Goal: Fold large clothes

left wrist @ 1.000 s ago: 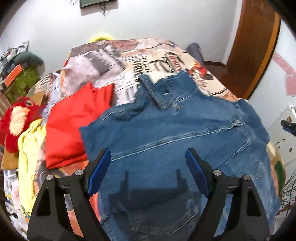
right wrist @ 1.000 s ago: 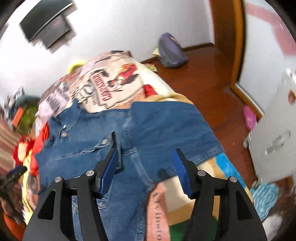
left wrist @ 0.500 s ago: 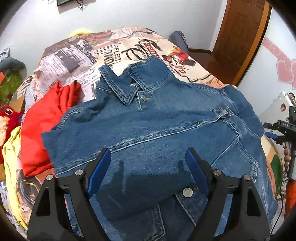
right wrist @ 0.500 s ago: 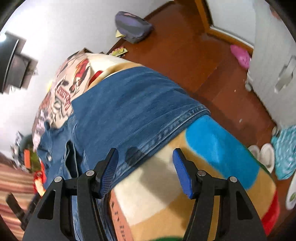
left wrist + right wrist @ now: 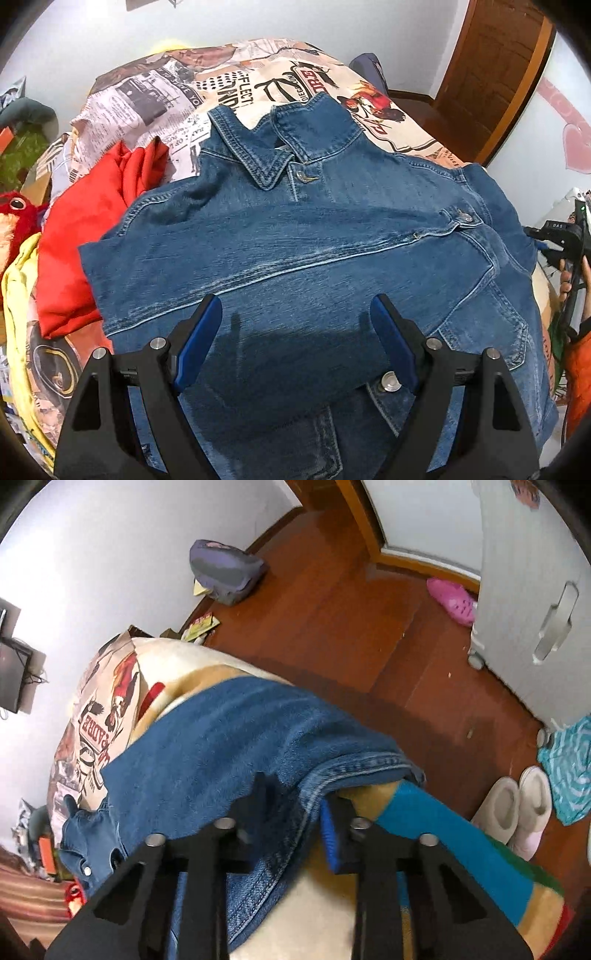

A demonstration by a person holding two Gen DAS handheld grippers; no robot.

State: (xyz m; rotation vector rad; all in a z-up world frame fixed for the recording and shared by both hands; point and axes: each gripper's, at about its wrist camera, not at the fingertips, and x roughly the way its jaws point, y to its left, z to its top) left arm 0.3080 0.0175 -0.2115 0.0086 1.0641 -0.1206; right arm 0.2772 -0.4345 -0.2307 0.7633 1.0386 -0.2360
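Observation:
A blue denim jacket (image 5: pixel 314 236) lies spread front-up on the bed, collar toward the far end, one sleeve folded across the chest. My left gripper (image 5: pixel 295 332) is open and empty, hovering over the jacket's lower middle. My right gripper (image 5: pixel 295 805) is closed on the denim hem edge (image 5: pixel 314 786) of the jacket (image 5: pixel 229 738) at the bed's right side. The right gripper also shows at the right edge of the left wrist view (image 5: pixel 554 240).
A red garment (image 5: pixel 85 221) and a yellow one (image 5: pixel 18 295) lie left of the jacket on the printed bedspread (image 5: pixel 221 85). A red plush toy (image 5: pixel 14 210) sits far left. On the wooden floor (image 5: pixel 351 609) are a backpack (image 5: pixel 225 572), slippers (image 5: pixel 513 808) and a pink shoe (image 5: pixel 450 602).
My right gripper has moved down to the jacket's hem and closed on it. My left gripper stays open and has shifted slightly over the jacket.

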